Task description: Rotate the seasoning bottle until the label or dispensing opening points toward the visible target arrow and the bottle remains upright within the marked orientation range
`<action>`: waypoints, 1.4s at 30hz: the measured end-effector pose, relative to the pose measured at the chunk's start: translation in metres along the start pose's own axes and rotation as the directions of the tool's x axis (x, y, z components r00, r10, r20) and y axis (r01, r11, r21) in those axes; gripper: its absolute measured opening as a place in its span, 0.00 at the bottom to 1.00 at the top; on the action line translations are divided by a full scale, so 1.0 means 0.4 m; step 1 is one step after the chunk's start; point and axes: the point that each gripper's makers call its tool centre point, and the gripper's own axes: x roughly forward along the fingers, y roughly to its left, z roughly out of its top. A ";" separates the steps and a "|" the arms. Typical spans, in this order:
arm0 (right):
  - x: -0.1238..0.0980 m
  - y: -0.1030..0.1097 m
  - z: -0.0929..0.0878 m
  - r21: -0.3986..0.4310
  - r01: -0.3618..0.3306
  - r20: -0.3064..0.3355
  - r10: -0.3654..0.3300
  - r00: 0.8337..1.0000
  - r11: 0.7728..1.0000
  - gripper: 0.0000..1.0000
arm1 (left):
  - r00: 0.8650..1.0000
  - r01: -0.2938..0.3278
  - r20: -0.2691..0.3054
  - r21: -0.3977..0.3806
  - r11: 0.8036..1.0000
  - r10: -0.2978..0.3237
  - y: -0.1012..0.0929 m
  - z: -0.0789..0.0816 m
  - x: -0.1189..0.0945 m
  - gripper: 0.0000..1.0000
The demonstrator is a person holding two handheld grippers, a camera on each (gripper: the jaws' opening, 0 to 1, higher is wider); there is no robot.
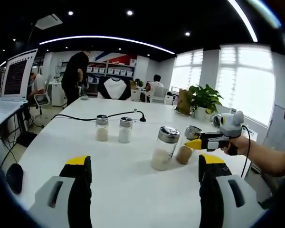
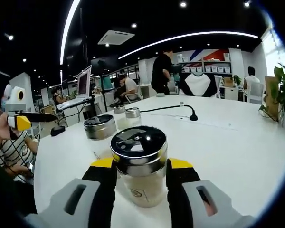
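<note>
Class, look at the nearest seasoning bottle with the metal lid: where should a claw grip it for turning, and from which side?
Grip the seasoning bottle on its straight glass wall just under the wider metal lid, coming in level from the side. The right claw already straddles it that way, so it likely stays upright.

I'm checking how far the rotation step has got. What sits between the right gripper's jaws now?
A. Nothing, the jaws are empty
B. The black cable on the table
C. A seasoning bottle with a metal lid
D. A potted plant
C: in the right gripper view, the seasoning bottle with its metal lid stands upright between the right gripper jaws, which sit against its glass sides.
</note>
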 end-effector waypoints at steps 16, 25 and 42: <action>0.002 -0.012 -0.002 0.021 0.129 -0.006 -0.128 0.992 0.991 0.39 | 1.000 -0.006 -0.002 -0.003 1.000 0.006 0.008 -0.001 0.000 0.98; 0.005 -0.021 -0.003 0.023 0.196 0.003 -0.196 0.981 0.980 0.39 | 1.000 -0.001 -0.008 -0.003 1.000 0.001 0.004 -0.003 0.005 0.98; 0.004 -0.026 -0.006 0.030 0.277 0.009 -0.277 0.961 0.960 0.39 | 1.000 -0.002 -0.012 -0.003 1.000 0.002 0.007 -0.006 0.003 0.98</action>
